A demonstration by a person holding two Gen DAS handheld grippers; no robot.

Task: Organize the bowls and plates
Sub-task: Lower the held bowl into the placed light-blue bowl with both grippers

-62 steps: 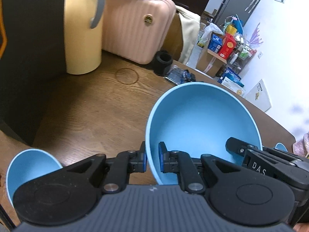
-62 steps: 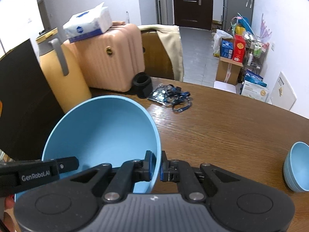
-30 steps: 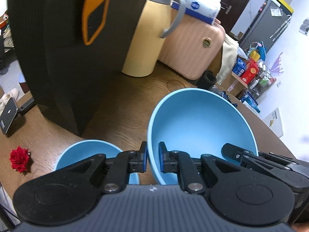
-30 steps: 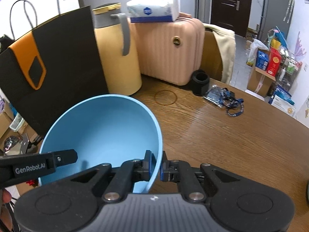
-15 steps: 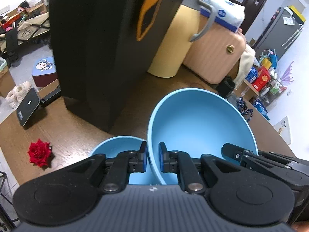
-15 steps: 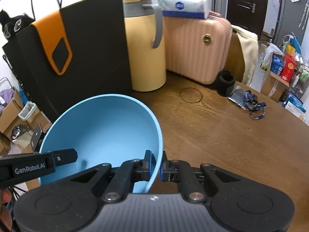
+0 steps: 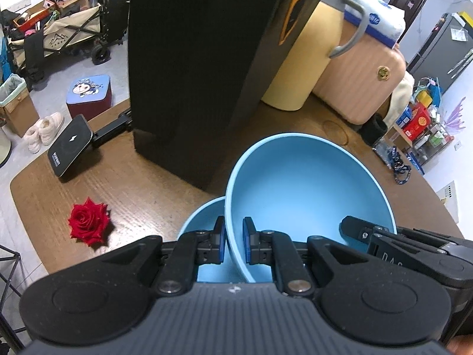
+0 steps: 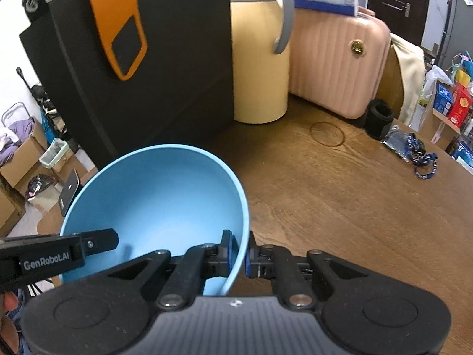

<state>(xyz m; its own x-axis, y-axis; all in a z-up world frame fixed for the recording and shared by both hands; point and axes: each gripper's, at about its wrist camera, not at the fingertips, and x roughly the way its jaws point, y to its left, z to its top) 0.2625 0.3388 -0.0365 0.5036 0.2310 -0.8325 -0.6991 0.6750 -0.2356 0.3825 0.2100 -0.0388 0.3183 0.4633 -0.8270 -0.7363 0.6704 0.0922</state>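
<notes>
Both claws clamp the big blue bowl (image 7: 307, 183): left claw (image 7: 233, 244) on its left rim, right claw (image 8: 238, 256) on its right, above a smaller bowl (image 7: 204, 219).

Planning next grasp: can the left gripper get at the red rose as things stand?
Probably not yet: the left gripper is shut on the large blue bowl. The path to the red rose looks bare.

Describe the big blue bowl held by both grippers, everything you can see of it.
The big blue bowl is plain, matte light blue, round and deep, and looks like plastic. It is empty and tilted. The left gripper pinches its rim on one side, the right gripper on the opposite side. It hangs over a smaller blue bowl on the wooden table, beside a black bag.
</notes>
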